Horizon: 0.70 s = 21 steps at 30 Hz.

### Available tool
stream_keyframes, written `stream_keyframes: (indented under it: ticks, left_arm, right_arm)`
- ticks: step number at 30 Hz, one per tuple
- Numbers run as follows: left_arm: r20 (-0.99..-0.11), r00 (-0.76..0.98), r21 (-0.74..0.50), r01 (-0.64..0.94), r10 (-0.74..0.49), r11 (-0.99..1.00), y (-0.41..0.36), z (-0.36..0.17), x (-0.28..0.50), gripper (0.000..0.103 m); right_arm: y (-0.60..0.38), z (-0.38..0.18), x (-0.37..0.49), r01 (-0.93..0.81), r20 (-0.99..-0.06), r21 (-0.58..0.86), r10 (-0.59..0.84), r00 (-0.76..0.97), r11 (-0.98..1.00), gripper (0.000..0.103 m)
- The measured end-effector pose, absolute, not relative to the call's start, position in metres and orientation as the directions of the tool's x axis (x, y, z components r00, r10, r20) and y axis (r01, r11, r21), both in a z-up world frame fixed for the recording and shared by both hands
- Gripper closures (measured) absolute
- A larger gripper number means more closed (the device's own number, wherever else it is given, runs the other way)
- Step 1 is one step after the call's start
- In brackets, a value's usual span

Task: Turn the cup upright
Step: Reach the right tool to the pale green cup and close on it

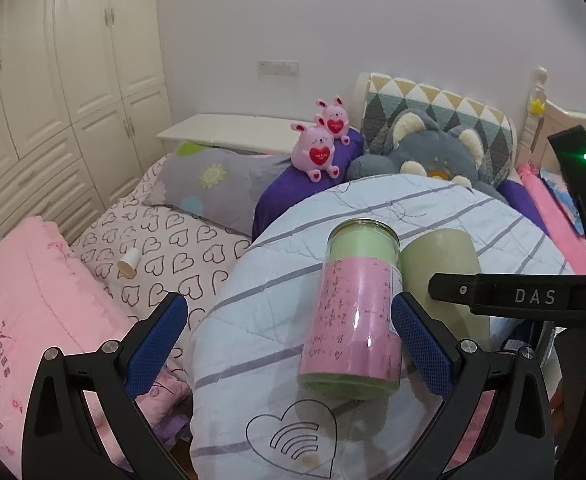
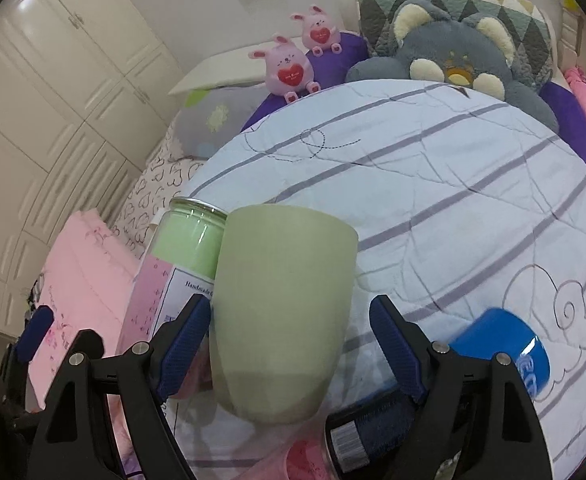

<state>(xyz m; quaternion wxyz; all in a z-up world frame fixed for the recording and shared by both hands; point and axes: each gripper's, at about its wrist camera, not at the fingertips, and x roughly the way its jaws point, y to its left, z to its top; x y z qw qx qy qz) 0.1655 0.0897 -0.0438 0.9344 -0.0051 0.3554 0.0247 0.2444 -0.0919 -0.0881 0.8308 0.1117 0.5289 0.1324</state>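
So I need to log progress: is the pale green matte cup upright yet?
It looks upright: the pale green matte cup stands on the striped quilt, wide end up, narrow end down. Its opening is not visible. The right gripper straddles it, open.

Jar (image 2: 181, 248) tight against cup's (image 2: 281, 308) left

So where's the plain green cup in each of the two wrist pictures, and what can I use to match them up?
Left wrist: the green cup sits right of centre, just right of the pink-labelled jar, partly behind the right gripper's black finger.
Right wrist: the cup fills the lower centre, between the right gripper and its open fingers, the jar at its left.
Shared landmark: the grey plush cat at the head of the bed.
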Motion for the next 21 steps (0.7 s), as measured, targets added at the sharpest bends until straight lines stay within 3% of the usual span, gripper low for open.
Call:
stream_keyframes:
  ticks: [11, 21]
  left_arm:
    - [-0.659, 0.751, 0.010, -0.042, 0.038, 0.999, 0.085, -0.039, 0.178, 0.000]
    - [-0.661, 0.750, 0.036, 0.003, 0.021, 0.999, 0.061, -0.035, 0.186, 0.000]
  right_arm:
    - [-0.087, -0.098, 0.267, -0.159, -0.852, 0.402, 0.432, 0.297, 0.902, 0.021]
    - [-0.135, -0.087, 0.290, -0.063, -0.871, 0.349, 0.349, 0.346, 0.935, 0.021]
